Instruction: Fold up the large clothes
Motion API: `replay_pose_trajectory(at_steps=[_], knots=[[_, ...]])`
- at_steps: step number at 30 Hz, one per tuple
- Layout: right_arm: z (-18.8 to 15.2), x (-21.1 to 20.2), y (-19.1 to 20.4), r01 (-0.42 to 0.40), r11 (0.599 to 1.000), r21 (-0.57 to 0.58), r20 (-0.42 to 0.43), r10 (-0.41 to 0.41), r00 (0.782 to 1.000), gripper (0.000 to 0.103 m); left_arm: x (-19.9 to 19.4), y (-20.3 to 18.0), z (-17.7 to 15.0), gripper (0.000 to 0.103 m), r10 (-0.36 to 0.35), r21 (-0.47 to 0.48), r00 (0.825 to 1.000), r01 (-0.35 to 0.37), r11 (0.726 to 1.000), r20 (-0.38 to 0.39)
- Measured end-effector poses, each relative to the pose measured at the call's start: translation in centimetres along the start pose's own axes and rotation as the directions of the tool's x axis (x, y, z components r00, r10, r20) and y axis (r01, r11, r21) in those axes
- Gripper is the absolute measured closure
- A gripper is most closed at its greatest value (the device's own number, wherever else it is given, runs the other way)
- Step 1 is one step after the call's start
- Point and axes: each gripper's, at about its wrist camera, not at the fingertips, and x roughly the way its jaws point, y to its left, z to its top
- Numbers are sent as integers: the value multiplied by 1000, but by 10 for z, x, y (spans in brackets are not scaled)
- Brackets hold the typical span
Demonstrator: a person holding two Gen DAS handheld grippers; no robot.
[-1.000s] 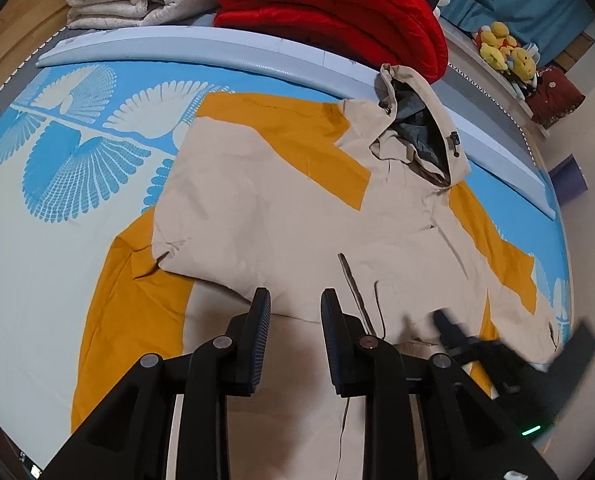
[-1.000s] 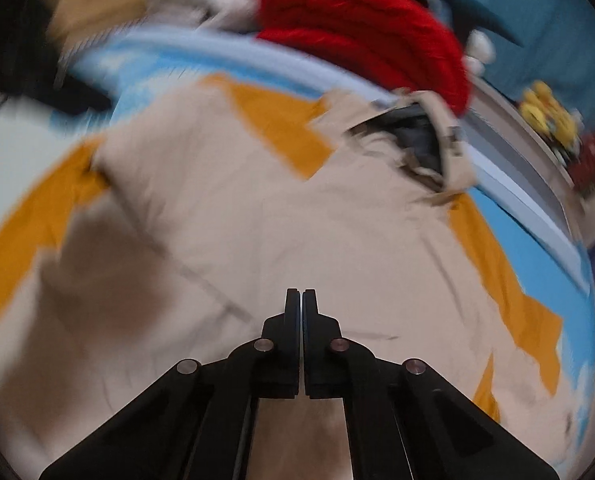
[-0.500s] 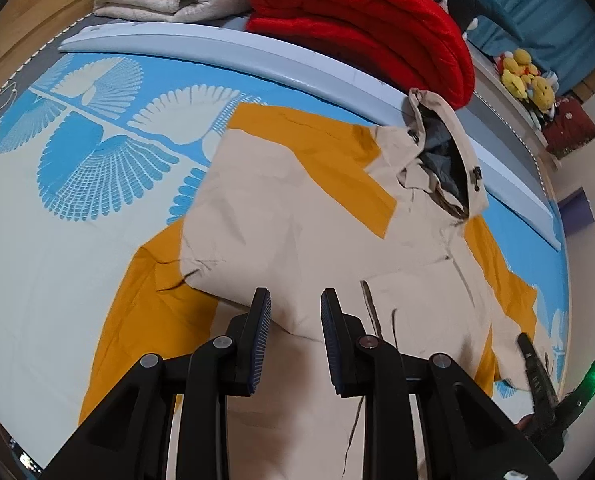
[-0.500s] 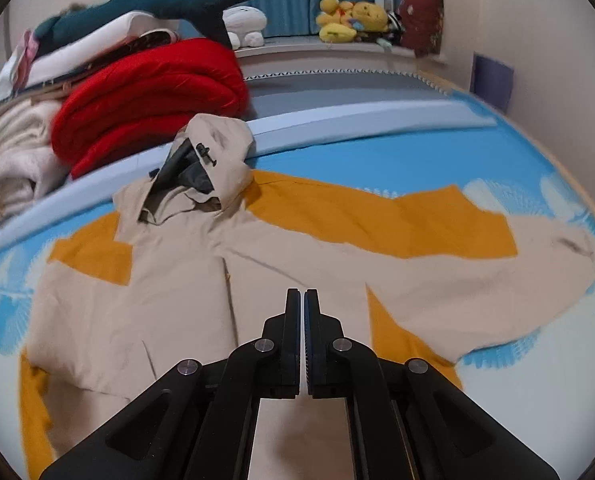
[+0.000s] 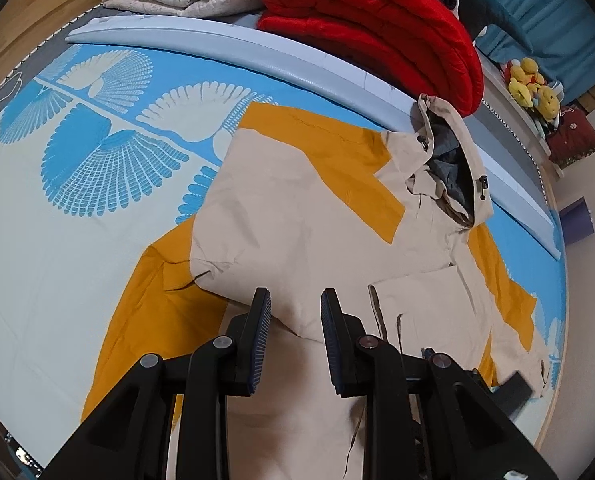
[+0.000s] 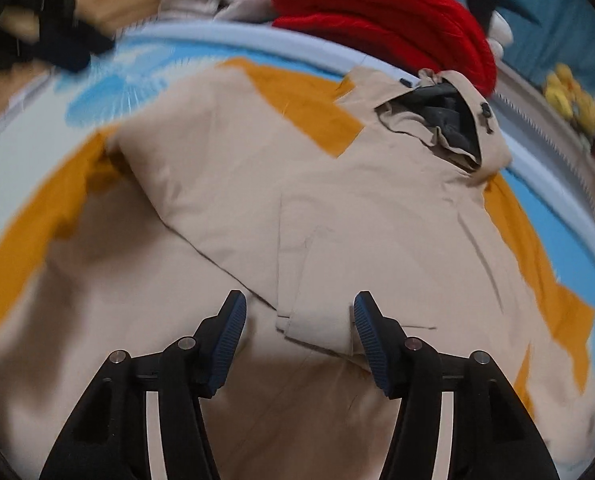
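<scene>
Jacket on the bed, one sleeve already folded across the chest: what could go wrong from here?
1. The right gripper, whose jaws have just been opening, straddles the folded sleeve's cuff without pinching it; closing could grab several layers and drag the fold askew.
2. The hood stands bunched against the red quilt, so the jacket may fold lumpy.

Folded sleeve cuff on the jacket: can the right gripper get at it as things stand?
Probably yes. The right gripper has just been opening, and its jaws stand apart on either side of the folded sleeve cuff of the jacket. Nothing lies over the cuff; the pads don't look pressed on it yet.
</scene>
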Motion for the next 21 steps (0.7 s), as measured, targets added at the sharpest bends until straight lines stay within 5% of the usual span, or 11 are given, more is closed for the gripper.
replay_pose_trajectory(at_steps=[2, 4, 6, 11, 13, 17, 20, 21], knots=[[-1, 12, 6, 67, 997, -42, -26, -68, 997, 54, 0, 4, 2, 80, 3, -6, 1000, -3, 1000, -1], [-2, 12, -2, 77, 997, -3, -27, -77, 997, 86, -1, 9, 5, 80, 1, -14, 1000, -1, 1000, -2], [1, -5, -21, 52, 994, 95, 20, -54, 998, 100, -1, 13, 7, 80, 4, -20, 1000, -4, 1000, 1], [3, -72, -84, 85, 903, 420, 198, -183, 963, 100, -3, 20, 8, 80, 14, -32, 1000, -14, 999, 7], [-9, -90, -120, 103, 802, 589, 193, -263, 945, 101, -4, 22, 9, 80, 19, -36, 1000, -18, 999, 9], [-44, -84, -171, 123, 623, 773, 79, -288, 954, 99, -3, 23, 9, 80, 26, -35, 1000, -26, 999, 11], [-78, -65, -199, 128, 468, 874, -24, -222, 975, 91, 1, 24, 11, 80, 27, -45, 1000, -27, 999, 3], [-88, -57, -206, 95, 427, 899, -22, -173, 985, 81, 2, 25, 12, 80, 26, -50, 1000, -26, 998, 0]])
